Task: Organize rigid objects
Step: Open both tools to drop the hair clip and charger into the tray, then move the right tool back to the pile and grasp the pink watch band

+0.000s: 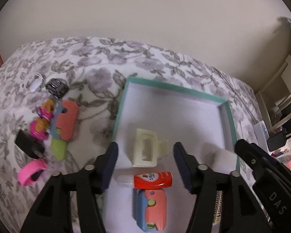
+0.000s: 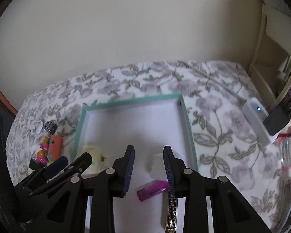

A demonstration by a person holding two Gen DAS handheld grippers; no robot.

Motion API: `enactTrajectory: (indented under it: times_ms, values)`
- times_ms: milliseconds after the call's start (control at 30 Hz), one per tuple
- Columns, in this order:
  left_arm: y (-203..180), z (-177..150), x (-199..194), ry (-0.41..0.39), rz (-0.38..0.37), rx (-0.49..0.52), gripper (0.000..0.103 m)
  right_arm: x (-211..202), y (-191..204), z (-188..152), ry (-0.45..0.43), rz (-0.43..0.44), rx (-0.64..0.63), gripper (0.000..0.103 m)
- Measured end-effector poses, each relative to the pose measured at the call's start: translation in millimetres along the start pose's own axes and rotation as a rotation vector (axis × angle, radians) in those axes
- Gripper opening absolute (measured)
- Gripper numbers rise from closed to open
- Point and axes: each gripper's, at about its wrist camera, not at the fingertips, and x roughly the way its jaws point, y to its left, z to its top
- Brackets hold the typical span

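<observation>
Bottom of the left wrist view: the left gripper hangs over the teal-rimmed box, jaws apart with nothing pressed between them. Between the fingers, inside the box, lie a cream hair claw clip, a red-capped tube just below it, and a pink-and-blue toy lower still. Left of the box, on the floral bedspread, sit a coral toy knife, pink figures, a pink ring, a toy car.

Right wrist view: the right gripper is narrowly parted, gripping nothing; a magenta item and a Greek-key patterned strip lie beneath it in the box.
</observation>
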Motion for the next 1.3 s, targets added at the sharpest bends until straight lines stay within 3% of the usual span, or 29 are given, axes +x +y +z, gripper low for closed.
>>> enactTrajectory:
  times_ms: [167, 267, 533, 867, 1000, 1100, 1167, 1300]
  values:
    - [6.8, 9.5, -19.0, -0.016, 0.03, -0.012, 0.065, -20.0, 5.7, 7.4, -0.058, -0.004, -0.016, 0.051]
    - [13.9, 14.1, -29.8, -0.021, 0.038, -0.034, 0.08, -27.4, 7.5, 10.6, -0.082, -0.004, -0.016, 0.061]
    - [32.4, 15.7, -38.9, -0.019, 0.09, -0.081, 0.086, -23.6, 7.4, 10.7, -0.079, 0.016, 0.001, 0.07]
    - [56.0, 11.2, -34.9, 0.01, 0.135, -0.129, 0.087, -15.6, 13.2, 8.3, -0.058, 0.022, 0.018, 0.08]
    - [74.0, 13.1, -37.4, 0.005, 0.158, -0.16, 0.088, -9.8, 31.3, 5.8, -0.047, 0.053, -0.021, 0.089]
    - [94.2, 13.3, -37.9, 0.018, 0.182, -0.201, 0.099, -3.1, 48.3, 1.6, -0.035, 0.046, -0.067, 0.095]
    - [108.6, 12.5, -39.3, 0.023, 0.201, -0.235, 0.1, 1.3, 60.7, -2.1, -0.031, 0.062, -0.089, 0.103]
    - [138.1, 10.9, -48.0, 0.025, 0.246, -0.289, 0.1, 8.0, 84.6, -9.6, -0.02, 0.107, -0.123, 0.103]
